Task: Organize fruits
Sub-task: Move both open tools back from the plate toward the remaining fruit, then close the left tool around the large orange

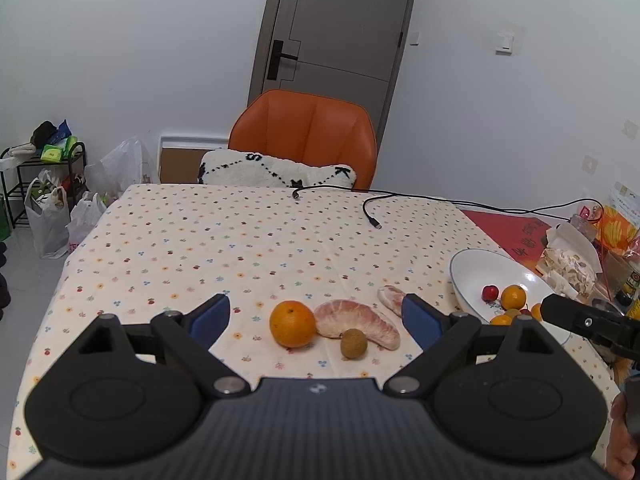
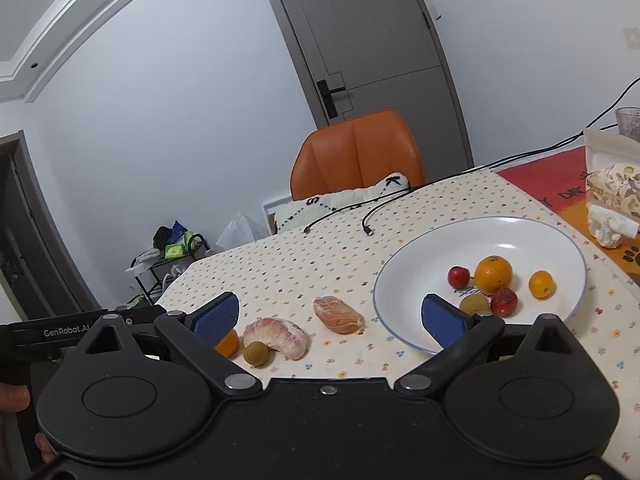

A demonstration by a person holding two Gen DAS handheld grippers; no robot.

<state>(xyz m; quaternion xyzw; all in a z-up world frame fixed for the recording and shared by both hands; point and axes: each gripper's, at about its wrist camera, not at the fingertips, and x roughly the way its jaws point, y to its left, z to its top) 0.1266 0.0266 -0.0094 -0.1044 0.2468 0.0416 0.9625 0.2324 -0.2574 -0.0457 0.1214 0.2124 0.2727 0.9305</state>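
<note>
Both tongs are hanging wide and empty, the left tongs (image 1: 316,316) facing the orange (image 1: 292,323) and pomelo segment (image 1: 357,322) lying on the tabletop (image 1: 200,240), waiting to join the fruit in the white bowl (image 2: 480,236) right of them, near the right tongs (image 2: 334,316).

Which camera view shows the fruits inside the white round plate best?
The right wrist view: the white round plate appears whole, its five fruits visible. In the left wrist view the plate lies at the edge, partly hidden behind the right tool.

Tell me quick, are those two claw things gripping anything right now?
Left gripper: open, holding nothing.
Right gripper: open, holding nothing.
</note>
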